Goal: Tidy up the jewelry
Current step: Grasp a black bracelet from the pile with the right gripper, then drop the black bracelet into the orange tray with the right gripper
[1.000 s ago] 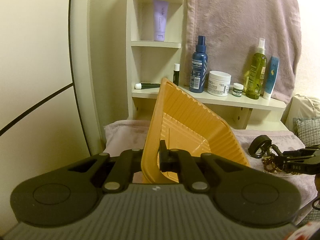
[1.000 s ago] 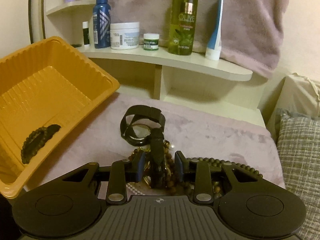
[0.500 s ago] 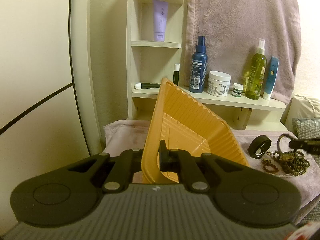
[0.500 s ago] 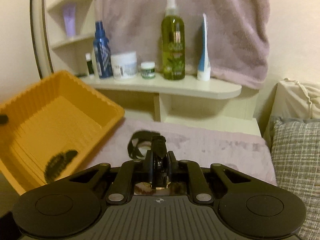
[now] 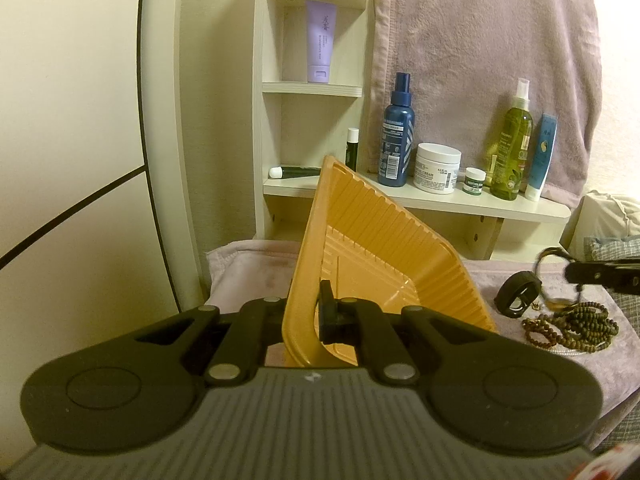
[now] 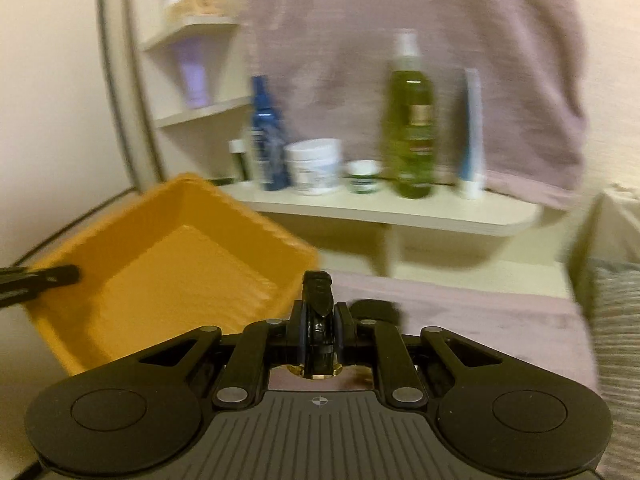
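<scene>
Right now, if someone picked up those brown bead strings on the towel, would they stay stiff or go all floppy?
The bead strings lie in loose, tangled loops, so they would probably droop and dangle. Looped over each other, several may lift together. On the soft towel the round beads look unlikely to roll.

The right wrist view is smeared with motion blur, so the labels on the shelf bottles (image 6: 412, 120) cannot be read and the floor of the orange tray (image 6: 172, 264) shows no detail. The black strap (image 6: 318, 300) pinched in the right gripper (image 6: 320, 320) runs down behind the gripper body, hiding what hangs from it. In the left wrist view the tray's near corner sits behind the left gripper (image 5: 308, 312), and the right gripper's body is cut off by the right edge.
</scene>
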`<state>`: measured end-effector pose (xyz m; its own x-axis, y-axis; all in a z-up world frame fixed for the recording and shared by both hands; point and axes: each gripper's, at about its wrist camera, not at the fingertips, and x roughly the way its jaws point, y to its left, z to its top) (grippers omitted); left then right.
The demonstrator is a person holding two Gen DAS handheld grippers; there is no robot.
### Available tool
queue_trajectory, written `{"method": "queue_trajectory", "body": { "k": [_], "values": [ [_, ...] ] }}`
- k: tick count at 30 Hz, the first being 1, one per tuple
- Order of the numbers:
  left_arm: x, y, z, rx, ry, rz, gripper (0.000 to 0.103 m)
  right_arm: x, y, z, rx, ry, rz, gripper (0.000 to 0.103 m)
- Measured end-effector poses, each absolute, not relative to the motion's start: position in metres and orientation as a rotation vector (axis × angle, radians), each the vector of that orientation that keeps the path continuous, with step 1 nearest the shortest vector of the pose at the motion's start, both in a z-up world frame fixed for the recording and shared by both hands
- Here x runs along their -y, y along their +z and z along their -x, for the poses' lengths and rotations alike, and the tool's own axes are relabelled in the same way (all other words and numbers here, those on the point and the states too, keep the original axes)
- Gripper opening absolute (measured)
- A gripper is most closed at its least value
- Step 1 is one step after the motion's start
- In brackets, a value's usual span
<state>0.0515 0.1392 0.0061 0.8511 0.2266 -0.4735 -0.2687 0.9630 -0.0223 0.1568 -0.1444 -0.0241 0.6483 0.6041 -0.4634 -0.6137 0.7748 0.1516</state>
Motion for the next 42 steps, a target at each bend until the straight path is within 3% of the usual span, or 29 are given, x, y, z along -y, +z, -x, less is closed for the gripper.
{"method": "queue_trajectory", "body": {
  "k": [15,25,33,42],
  "values": [
    [-0.139,0.007,-0.051,-0.488,0.261,0.094,0.006,0.069,-0.055,-0.136,-0.677,0.959,-0.024,0.014],
    [-0.139,0.008,-0.051,-0.487,0.258,0.097,0.006,0.128,-0.046,-0.138,-0.552,0.673,-0.025,0.026],
    [-0.14,0.008,-0.052,-0.487,0.256,0.098,0.006,0.176,-0.068,-0.142,-0.592,0.503,0.06,0.026],
    [-0.139,0.008,-0.051,-0.489,0.257,0.099,0.006,0.162,-0.087,-0.15,-0.607,0.552,0.155,0.026]
  ]
}}
